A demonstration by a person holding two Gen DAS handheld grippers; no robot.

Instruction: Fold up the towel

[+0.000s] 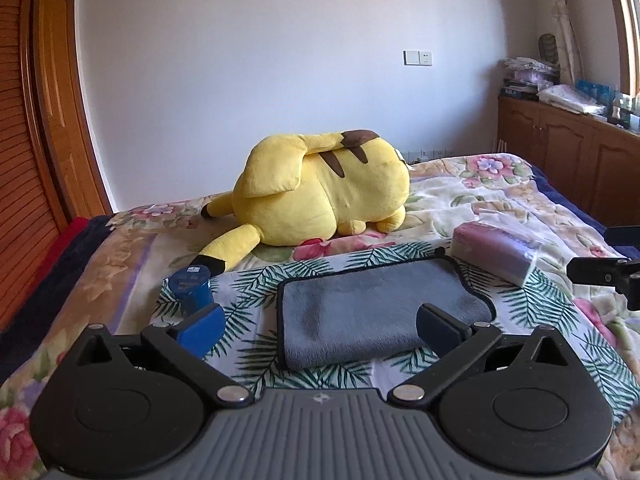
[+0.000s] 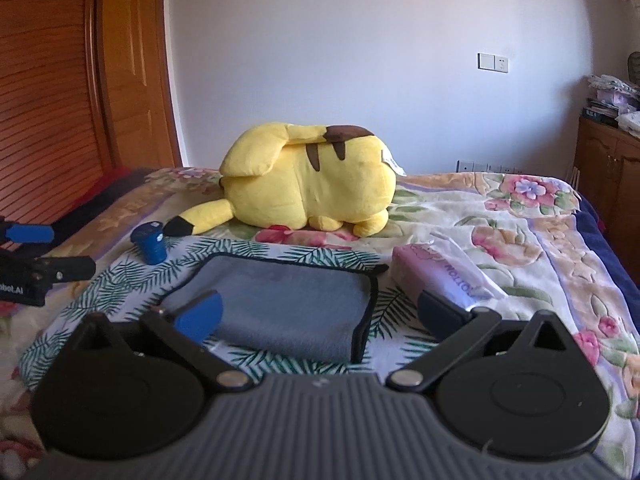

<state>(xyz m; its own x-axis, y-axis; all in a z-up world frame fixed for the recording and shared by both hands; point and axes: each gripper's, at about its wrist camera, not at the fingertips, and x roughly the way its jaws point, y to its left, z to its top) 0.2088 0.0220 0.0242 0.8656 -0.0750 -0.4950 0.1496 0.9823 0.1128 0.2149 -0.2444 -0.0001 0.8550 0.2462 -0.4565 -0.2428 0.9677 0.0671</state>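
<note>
Bedroom setup: floral bedspread (image 1: 500, 200), palm-print cloth (image 1: 248, 280) on top, white wall (image 1: 280, 60), wooden wardrobe (image 1: 36, 140). Grey towel (image 1: 372, 308) lies folded on cloth. Left gripper (image 1: 320, 330) and right gripper (image 2: 320, 316) both spread wide, holding nothing.

- A home bedroom: here's a bed under a thick floral quilted blanket (image 1: 500, 196).
- Big yellow plush toy (image 1: 324, 192) lying on it.
- Louvred wooden wardrobe doors (image 2: 44, 92) left, cluttered wooden cabinets (image 1: 568, 148) right, white wall switch (image 1: 417, 58).
</note>
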